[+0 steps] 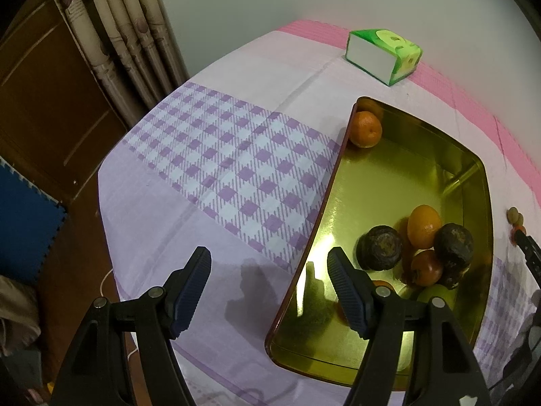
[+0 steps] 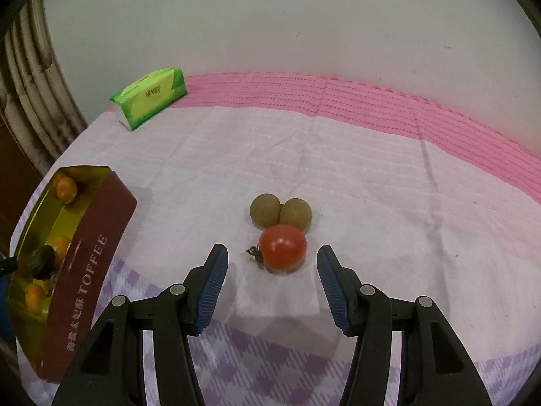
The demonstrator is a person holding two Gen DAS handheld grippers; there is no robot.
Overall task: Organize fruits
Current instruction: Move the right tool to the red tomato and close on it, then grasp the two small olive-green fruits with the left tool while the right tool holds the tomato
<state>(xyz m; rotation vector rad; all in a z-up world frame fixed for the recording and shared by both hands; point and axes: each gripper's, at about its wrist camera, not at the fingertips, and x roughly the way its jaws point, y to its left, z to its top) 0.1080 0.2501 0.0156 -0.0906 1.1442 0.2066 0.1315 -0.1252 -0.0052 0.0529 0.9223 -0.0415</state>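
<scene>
Right tongs (image 2: pixel 269 282): they are spread wide and hold nothing; they hover just near of the red tomato (image 2: pixel 283 248), which sits in line with the gap between them.
Left tongs (image 1: pixel 268 286): also spread and holding nothing, above the near left rim of the toffee tin (image 1: pixel 341 155).
Fruits outside the tin: the tomato lies on the worktop (image 2: pixel 372 182) with its stem to the left; two brown-green round fruits (image 2: pixel 280 214) touch it on the far side.
Fruits inside the tin: one orange (image 1: pixel 365 129) is in the far corner; another orange (image 1: pixel 424 226), two dark fruits (image 1: pixel 379 247) and a reddish one (image 1: pixel 426 267) are crowded at the near right.
Risk, pushing: if the right tongs go forward too far, I think the tomato presses on the two fruits behind it and they roll away over the cloth.
Risk, squeezing: the tomato looks soft and smooth, so a strong closing can bruise it, and a weak one can let it slip out.
Risk, stem: a pad that lands on the stem probably gives a crooked hold.
Risk, placing: the near right of the tin is full, so a tomato dropped there may roll or knock the pile; the bare middle looks safer.
Tissue pack (image 2: pixel 152 98): far left on the worktop, well apart, no danger.
</scene>
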